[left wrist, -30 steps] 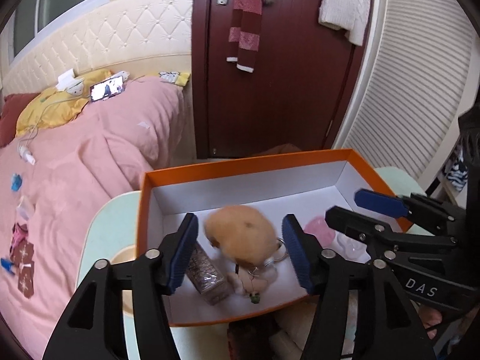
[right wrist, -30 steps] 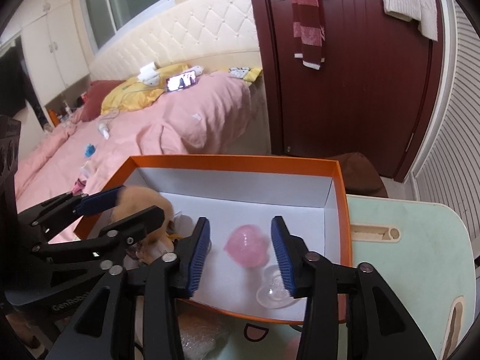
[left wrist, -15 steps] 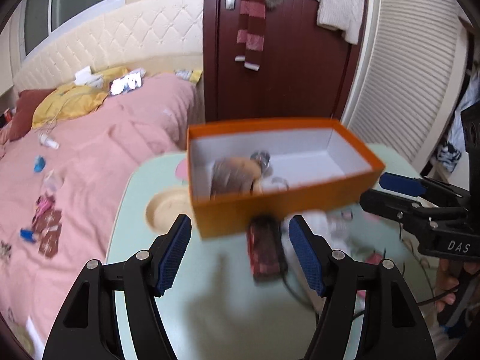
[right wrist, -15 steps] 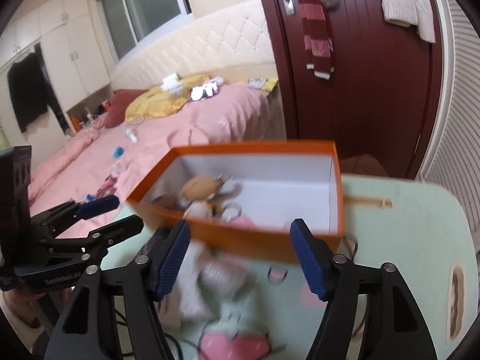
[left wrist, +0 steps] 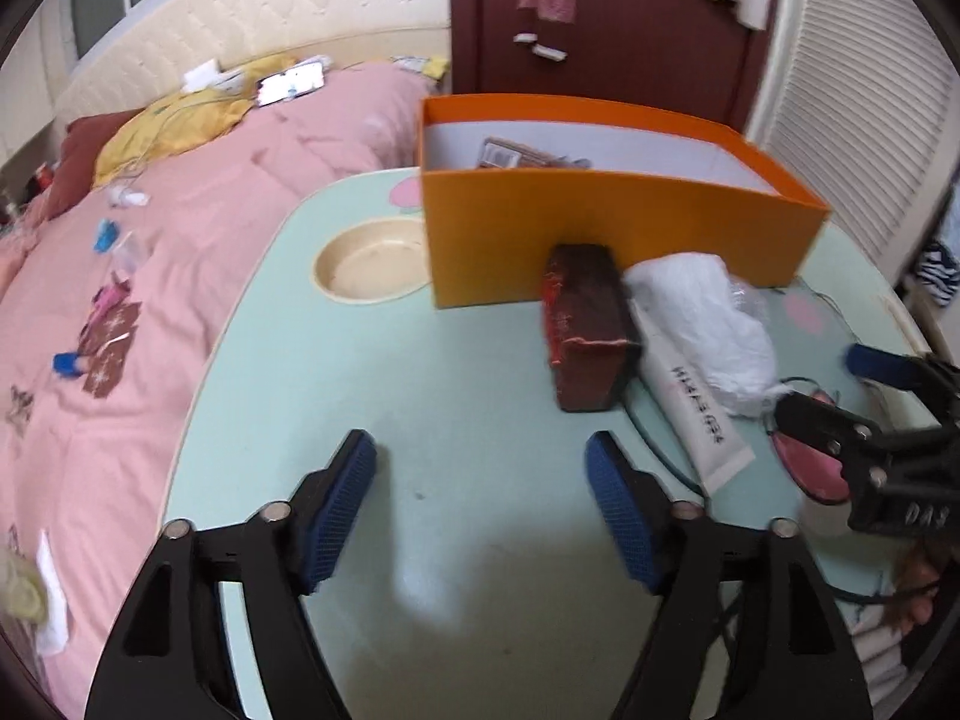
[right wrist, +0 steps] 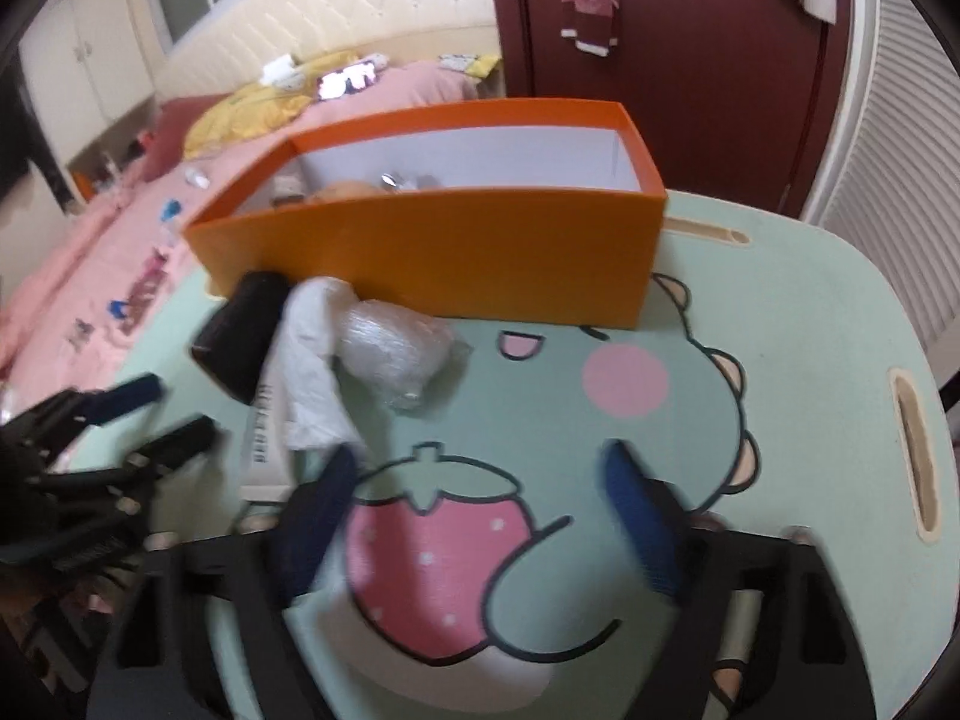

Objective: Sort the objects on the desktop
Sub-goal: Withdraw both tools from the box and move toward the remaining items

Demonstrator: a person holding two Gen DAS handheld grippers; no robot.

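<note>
Over green table (left wrist: 480, 372), both claws opening, empty

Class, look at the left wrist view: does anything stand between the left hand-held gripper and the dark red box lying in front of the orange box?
Nothing visible does. Only bare table lies between the opening, empty left hand-held gripper and the dark red box.

My desk (right wrist: 810, 312) is mint green with a pink strawberry (right wrist: 432, 552) print, white dots on it, plus a pink cheek blob (right wrist: 624, 378). The box (left wrist: 600, 222) is bright orange outside, white inside. Next to it sit a dark red-brown pouch (left wrist: 585, 324) and a white tube (left wrist: 696, 402) with black lettering. My tongs are black with blue pads (left wrist: 336, 510). Bed's (left wrist: 180, 240) all pink.
</note>
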